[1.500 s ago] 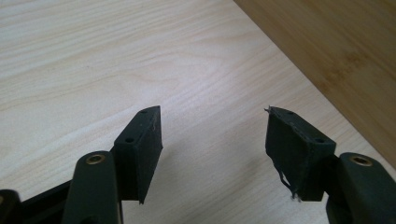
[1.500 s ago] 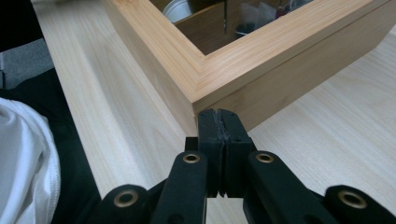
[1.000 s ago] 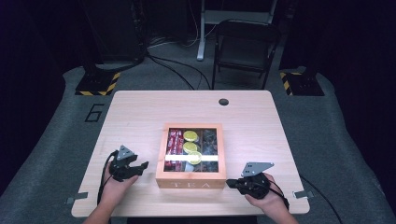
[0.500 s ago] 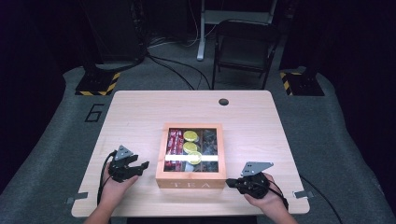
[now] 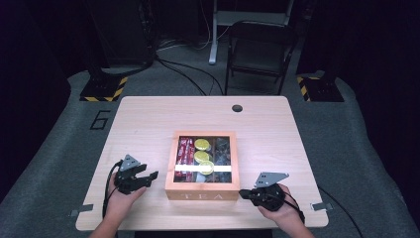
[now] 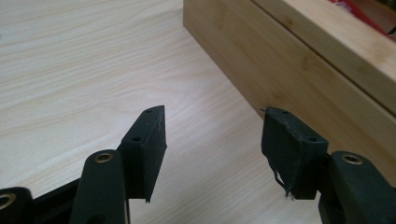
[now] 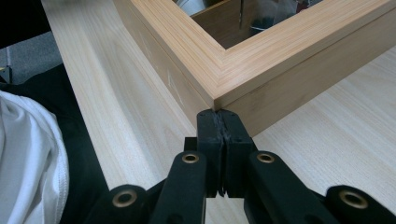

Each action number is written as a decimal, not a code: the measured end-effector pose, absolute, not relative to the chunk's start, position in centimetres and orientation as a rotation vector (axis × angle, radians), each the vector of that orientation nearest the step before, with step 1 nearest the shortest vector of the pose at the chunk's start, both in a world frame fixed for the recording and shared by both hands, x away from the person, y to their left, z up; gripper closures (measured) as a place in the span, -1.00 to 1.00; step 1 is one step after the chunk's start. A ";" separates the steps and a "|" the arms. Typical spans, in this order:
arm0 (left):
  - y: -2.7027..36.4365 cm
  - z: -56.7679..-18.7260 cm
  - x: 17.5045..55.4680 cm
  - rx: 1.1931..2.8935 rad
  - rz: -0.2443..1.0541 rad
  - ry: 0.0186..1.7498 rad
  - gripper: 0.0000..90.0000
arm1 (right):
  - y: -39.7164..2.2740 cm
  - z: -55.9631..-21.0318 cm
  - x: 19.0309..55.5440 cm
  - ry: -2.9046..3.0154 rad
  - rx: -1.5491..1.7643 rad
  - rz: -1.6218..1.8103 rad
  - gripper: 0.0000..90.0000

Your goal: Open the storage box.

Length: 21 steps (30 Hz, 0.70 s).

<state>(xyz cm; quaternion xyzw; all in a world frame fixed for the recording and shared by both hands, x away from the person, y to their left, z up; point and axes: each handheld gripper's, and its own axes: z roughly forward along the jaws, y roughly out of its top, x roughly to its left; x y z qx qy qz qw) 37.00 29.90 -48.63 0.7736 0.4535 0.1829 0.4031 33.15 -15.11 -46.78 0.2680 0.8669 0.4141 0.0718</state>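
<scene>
1. Here, nearest to me, my right gripper (image 5: 246,193) rests low on the table (image 5: 148,119) at the near right corner of the tea box (image 5: 202,194), held in my right hand (image 5: 280,206)
2. In the right gripper view its jaws are pressed flat together with nothing between them, and their tips (image 7: 223,116) sit right up against the box's corner (image 7: 215,95); whether they actually touch the wood I cannot tell
3. My left gripper (image 5: 151,176) lies at the box's left side, held in my left hand (image 5: 121,198), pointing towards the box wall
4. In the left gripper view its jaws stand partly apart with bare table (image 6: 93,70) between the pads (image 6: 152,140) and no thing gripped; the box's side wall (image 6: 280,70) is just beside the jaw on the right of that view
5. The tea box sits in the middle of the table's near half, its lid closed, with the word TEA on the front face towards me
6. Through the lid's window I see red packets (image 5: 185,148) in the left compartment, yellow-green round packets (image 5: 202,156) in the middle one, and dark packets (image 5: 223,148) on the right
7. Farther off, a round hole (image 5: 237,107) sits near the table's far edge
8. Beyond the table stands a dark folding chair (image 5: 260,49) on the grey floor
</scene>
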 end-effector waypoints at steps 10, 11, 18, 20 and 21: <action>29.5 -48.0 36.2 1.938 0.430 1.094 -0.09 | -14.8 -46.5 33.1 2.588 0.816 1.243 0.92; 29.5 -47.9 36.1 1.923 0.433 1.090 -0.09 | -14.8 -46.4 33.1 2.579 0.823 1.248 0.90; 29.2 -47.0 35.1 1.925 0.437 1.045 -0.09 | -14.7 -46.0 33.3 2.574 0.812 1.276 0.87; 29.1 -46.8 34.9 1.927 0.438 1.028 -0.06 | -14.6 -45.9 33.4 2.565 0.810 1.283 0.88; 29.0 -46.7 34.7 1.927 0.440 1.021 -0.05 | -14.6 -45.8 33.5 2.575 0.802 1.285 0.88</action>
